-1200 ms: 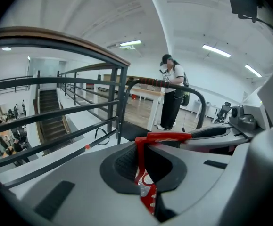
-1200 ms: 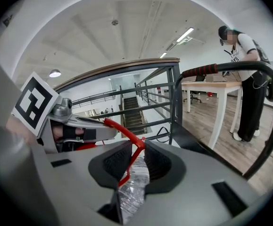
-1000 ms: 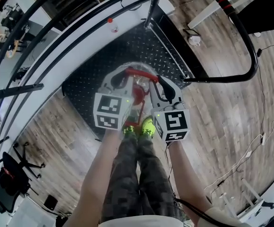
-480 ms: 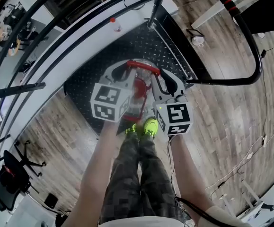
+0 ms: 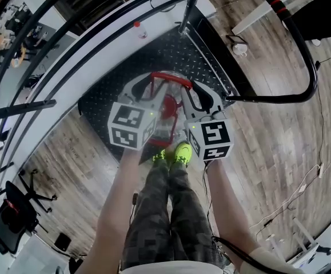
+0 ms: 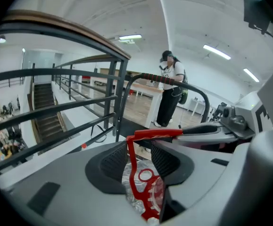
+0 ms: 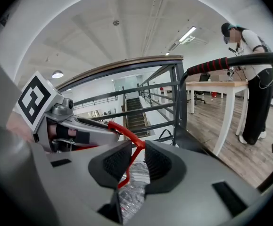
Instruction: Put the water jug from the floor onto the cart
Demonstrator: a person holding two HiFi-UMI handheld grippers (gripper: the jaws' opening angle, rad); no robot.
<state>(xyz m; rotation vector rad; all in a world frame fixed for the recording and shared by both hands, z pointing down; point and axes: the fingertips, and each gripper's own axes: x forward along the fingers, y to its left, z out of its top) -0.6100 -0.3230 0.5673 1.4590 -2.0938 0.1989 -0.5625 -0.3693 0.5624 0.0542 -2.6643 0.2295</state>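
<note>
1. Your L gripper [image 6: 138, 158]: jaws just opening, now wide; red handle [image 6: 153, 133] loose btwn pads.
2. Your R gripper [image 7: 135, 163]: narrow, clamped on handle.
3. Jug [image 5: 170, 104] on cart [image 5: 109, 99] deck.

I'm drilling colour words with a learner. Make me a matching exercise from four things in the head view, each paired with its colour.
Things:
1. jug handle
2. cart deck
3. shoes
4. floor

Colours:
A. black
B. yellow-green
C. wood brown
D. red

Pairs: 1-D, 2-A, 3-B, 4-C
</note>
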